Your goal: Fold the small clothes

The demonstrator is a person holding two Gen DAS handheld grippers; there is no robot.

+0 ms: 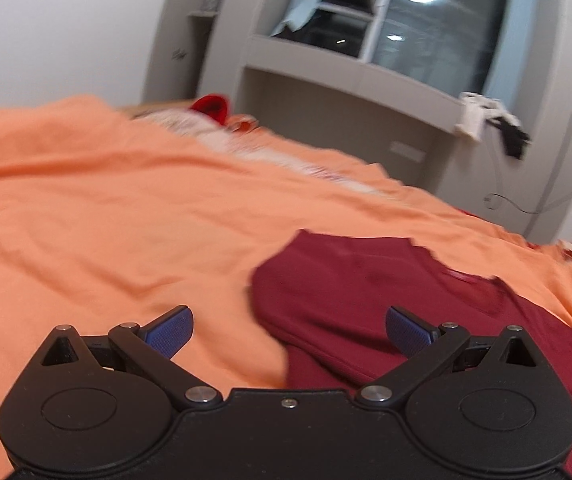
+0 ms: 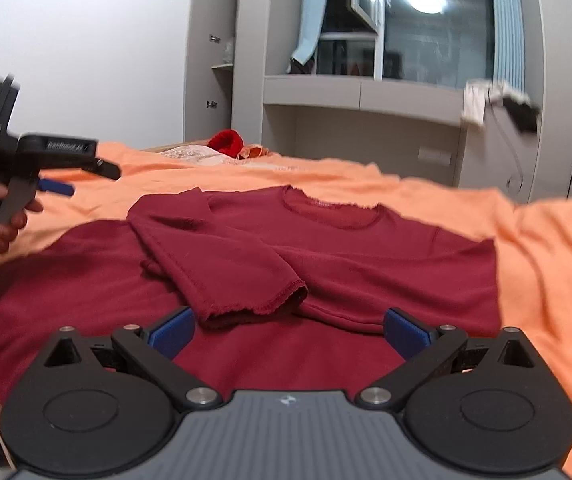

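Observation:
A dark red long-sleeved top lies flat on the orange bedsheet, neck hole away from me. Its left sleeve is folded across the chest, cuff towards me. My right gripper hovers just above the top's lower part, open wide, nothing between its blue pads. My left gripper is open too and empty, over the sheet at the top's left edge. In the right wrist view the left gripper shows at far left, held by a hand, raised above the sheet.
A red knitted item and pale patterned cloth lie at the bed's far end. Grey built-in shelves and a dark window stand beyond. Clothes hang at the shelf's right corner. The bed's right edge drops near the wall.

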